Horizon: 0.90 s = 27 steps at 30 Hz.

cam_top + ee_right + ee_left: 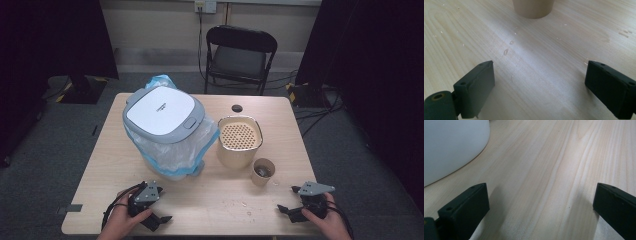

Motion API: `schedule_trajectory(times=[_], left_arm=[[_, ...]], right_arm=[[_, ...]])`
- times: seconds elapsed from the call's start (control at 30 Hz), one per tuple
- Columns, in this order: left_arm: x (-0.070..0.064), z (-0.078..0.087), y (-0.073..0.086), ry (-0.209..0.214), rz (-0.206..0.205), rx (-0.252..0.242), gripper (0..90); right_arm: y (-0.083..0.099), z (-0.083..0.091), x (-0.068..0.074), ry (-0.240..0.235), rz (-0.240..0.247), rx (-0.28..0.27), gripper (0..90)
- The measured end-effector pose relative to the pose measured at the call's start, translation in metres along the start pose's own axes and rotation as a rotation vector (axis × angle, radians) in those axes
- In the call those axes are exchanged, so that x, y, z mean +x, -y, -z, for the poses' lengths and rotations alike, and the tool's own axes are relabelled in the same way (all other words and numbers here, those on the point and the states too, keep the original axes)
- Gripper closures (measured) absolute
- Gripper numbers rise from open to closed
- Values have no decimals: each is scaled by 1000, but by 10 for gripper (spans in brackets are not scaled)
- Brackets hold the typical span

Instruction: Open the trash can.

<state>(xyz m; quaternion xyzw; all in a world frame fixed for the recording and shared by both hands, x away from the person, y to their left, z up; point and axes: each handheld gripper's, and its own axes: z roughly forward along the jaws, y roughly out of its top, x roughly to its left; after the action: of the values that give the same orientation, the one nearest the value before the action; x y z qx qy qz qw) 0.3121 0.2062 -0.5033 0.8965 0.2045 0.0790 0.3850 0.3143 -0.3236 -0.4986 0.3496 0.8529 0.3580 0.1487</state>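
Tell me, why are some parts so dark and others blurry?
High view: the room's edges fall into deep shadow while the table is evenly lit. Left gripper view: the bin is a soft, out-of-focus blur. Right gripper view: the cup is slightly soft, and the jaws cast faint shadows.

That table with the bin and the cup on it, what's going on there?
A person sits at the table with a left gripper and a right gripper, both open and holding nothing, resting near the front edge. Ahead stand a lidded bin lined with a plastic bag, a beige container with a perforated insert, and a small paper cup. Nothing is being handled.
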Motion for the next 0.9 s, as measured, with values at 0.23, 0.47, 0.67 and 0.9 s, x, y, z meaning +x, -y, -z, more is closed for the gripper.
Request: schedule_trajectory(times=[0.23,0.47,0.67,0.9], left_arm=[[0,0,0,-1,5,-1,0],[0,0,0,0,5,-4,0],[0,0,0,-1,4,0,0],[0,0,0,-1,4,-1,0]], right_arm=[[-7,2,4,-53,37,29,175],[-32,17,7,-98,85,31,173],[-57,31,12,-118,119,41,184],[-83,41,17,-134,140,41,185]])
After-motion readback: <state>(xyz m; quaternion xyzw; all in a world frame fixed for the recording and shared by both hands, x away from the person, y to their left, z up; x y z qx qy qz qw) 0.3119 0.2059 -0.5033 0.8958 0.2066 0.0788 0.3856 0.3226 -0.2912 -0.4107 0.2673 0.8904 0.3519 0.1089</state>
